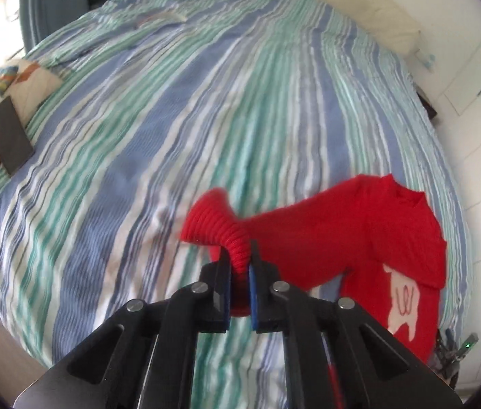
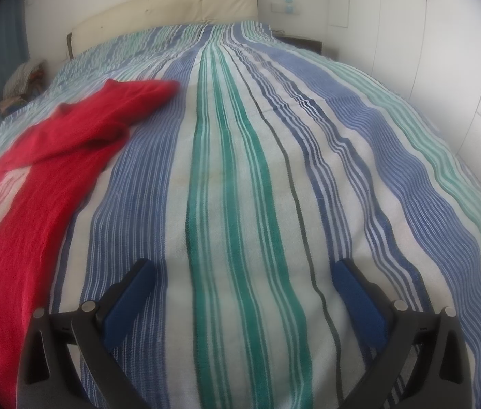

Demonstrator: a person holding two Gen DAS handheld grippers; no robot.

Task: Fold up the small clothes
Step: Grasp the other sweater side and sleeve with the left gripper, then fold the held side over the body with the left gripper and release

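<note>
The left hand-held gripper (image 1: 240,255) pinched the red sweater's (image 1: 342,238) cuff above the bed (image 1: 172,119). The right hand-held gripper (image 2: 240,272) was spread wide beside the sweater.

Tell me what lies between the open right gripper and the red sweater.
Only bare striped bedspread separates the right gripper from the red sweater, as the right wrist view shows.
</note>
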